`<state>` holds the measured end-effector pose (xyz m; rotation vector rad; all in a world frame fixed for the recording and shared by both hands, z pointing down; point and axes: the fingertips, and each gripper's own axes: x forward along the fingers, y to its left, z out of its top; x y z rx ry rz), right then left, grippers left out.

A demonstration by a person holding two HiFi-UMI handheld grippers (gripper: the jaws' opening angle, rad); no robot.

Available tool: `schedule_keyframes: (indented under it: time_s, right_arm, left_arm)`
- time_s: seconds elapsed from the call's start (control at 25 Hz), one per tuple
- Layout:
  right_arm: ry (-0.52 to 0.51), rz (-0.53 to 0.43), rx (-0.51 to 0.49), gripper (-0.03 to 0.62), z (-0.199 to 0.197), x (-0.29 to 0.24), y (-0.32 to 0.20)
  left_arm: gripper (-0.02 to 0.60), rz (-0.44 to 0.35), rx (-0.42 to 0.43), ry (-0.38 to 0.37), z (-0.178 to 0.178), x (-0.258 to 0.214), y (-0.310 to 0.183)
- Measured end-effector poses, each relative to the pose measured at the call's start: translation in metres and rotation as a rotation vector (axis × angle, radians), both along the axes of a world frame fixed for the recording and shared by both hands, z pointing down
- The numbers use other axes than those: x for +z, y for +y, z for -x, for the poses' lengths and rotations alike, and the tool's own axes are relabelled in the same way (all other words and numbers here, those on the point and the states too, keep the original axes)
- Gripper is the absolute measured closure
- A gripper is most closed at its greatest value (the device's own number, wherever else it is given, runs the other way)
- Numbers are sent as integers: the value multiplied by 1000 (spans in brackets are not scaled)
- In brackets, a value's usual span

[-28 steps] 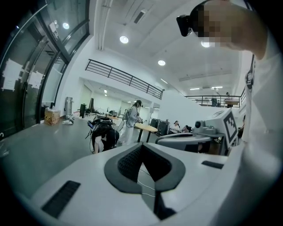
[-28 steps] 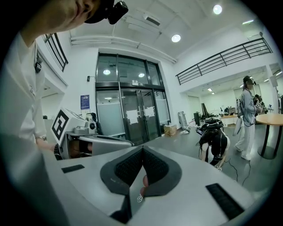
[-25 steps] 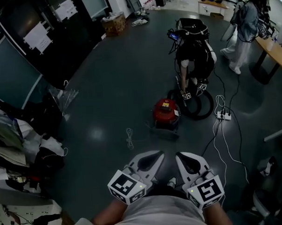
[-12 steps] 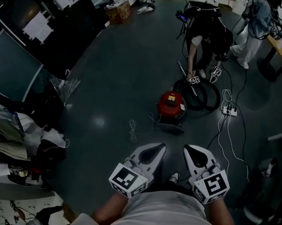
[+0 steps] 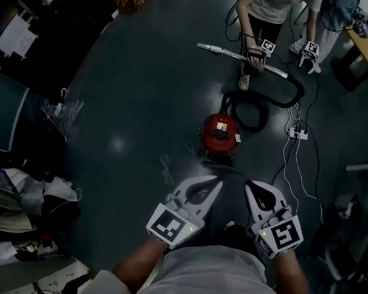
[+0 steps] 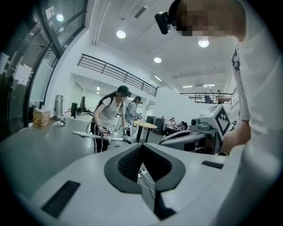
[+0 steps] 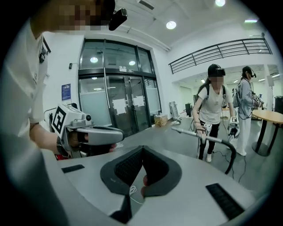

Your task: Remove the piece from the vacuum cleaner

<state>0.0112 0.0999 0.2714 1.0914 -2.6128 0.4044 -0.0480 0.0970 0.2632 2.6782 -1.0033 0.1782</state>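
A red canister vacuum cleaner (image 5: pixel 220 131) stands on the dark floor, its black hose (image 5: pixel 258 103) looping off to the right. Beyond it another person (image 5: pixel 269 5) holds the metal wand (image 5: pixel 228 52) level with two hand-held grippers; the same wand (image 6: pixel 95 136) (image 7: pixel 201 135) appears in both gripper views. My left gripper (image 5: pixel 217 183) and right gripper (image 5: pixel 249 186) hang side by side close to my body, well short of the vacuum. Both are shut with nothing between the pads. A dark flat piece (image 5: pixel 218 165) lies at the vacuum's near side.
A white power strip (image 5: pixel 296 132) with cables lies right of the vacuum. A loose white cord (image 5: pixel 166 168) lies on the floor to its left. Piled clutter (image 5: pixel 28 199) fills the left edge. A round table (image 6: pixel 143 126) stands in the background.
The head view has tilted further down. The other person has straightened up and lifted the wand level, farther from the vacuum. My two grippers have kept their place, shut.
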Motion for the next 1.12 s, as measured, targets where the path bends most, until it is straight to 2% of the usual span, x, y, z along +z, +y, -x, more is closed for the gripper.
schedule_keyframes:
  time_s: [0.2, 0.4, 0.52, 0.6, 0.64, 0.72, 0.84, 0.96, 1.12]
  right_arm:
    - [40, 28, 33, 580, 4, 57, -57]
    - [118, 108, 7, 579, 3, 147, -95]
    - [157, 140, -31, 579, -1, 219, -103]
    - [194, 191, -43, 577, -7, 273, -99]
    - [217, 223, -50, 577, -11, 303, -95]
    - [280, 273, -87, 572, -17, 366, -88]
    - [397, 316, -198, 546, -23, 455, -76]
    - [505, 351, -316, 494, -28, 531, -63]
    - [651, 334, -449, 460, -34, 605, -58]
  left_arm:
    - [578, -24, 139, -26, -2, 51, -59]
    - [578, -6, 210, -37, -13, 131, -99]
    - [577, -7, 276, -109, -24, 205, -107]
    - [575, 36, 318, -157, -29, 264, -103]
    - [484, 69, 341, -185, -30, 297, -99]
    - [467, 121, 388, -256, -32, 365, -89]
    - [448, 162, 460, -375, -36, 457, -80]
    - [442, 188, 537, -494, -40, 537, -67]
    - [435, 185, 615, -611, -48, 606, -55]
